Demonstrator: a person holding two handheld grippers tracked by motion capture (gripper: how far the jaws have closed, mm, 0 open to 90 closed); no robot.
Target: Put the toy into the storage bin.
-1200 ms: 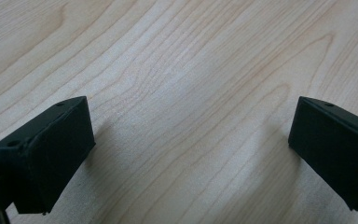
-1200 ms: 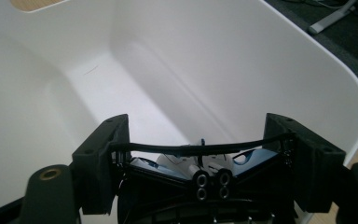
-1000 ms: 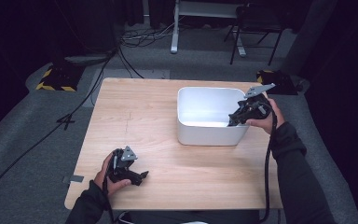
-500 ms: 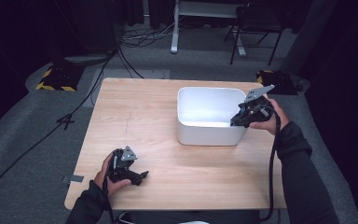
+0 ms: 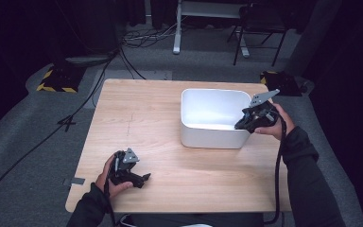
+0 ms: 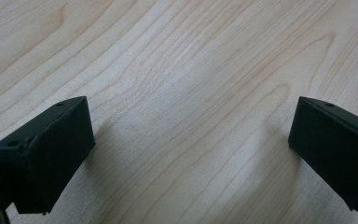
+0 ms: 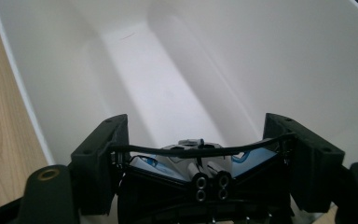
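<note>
High view: your right tongs (image 5: 244, 124) sit at the right-hand rim of the white bin (image 5: 212, 138), tipped down over its wall toward the inside. The bin stands on the right half of the table (image 5: 142, 109). Your left tongs (image 5: 144, 178) rest low on the table near its front left corner, well apart from the bin. So the right hand is the nearer one by far, and whatever goes into the bin goes from that side.

Left gripper view: your left tongs (image 6: 191, 154) stand wide, with only bare wood grain between the two black jaws. They hold nothing and touch nothing but, perhaps, the table itself.

Right gripper view: your right tongs (image 7: 205, 161) are closed on a small toy-like object (image 7: 186, 156), white and blue with dark tubes at its near end and a thin black band stretched across it from jaw to jaw. Exactly what it is I cannot tell. Its long axis seems to run away from you, along the length of the bin. The bin's white floor (image 7: 168, 88) lies straight ahead and below the object, with the near wall already behind it. Judging from this, the coming move is a drop or a short lowering.
</note>
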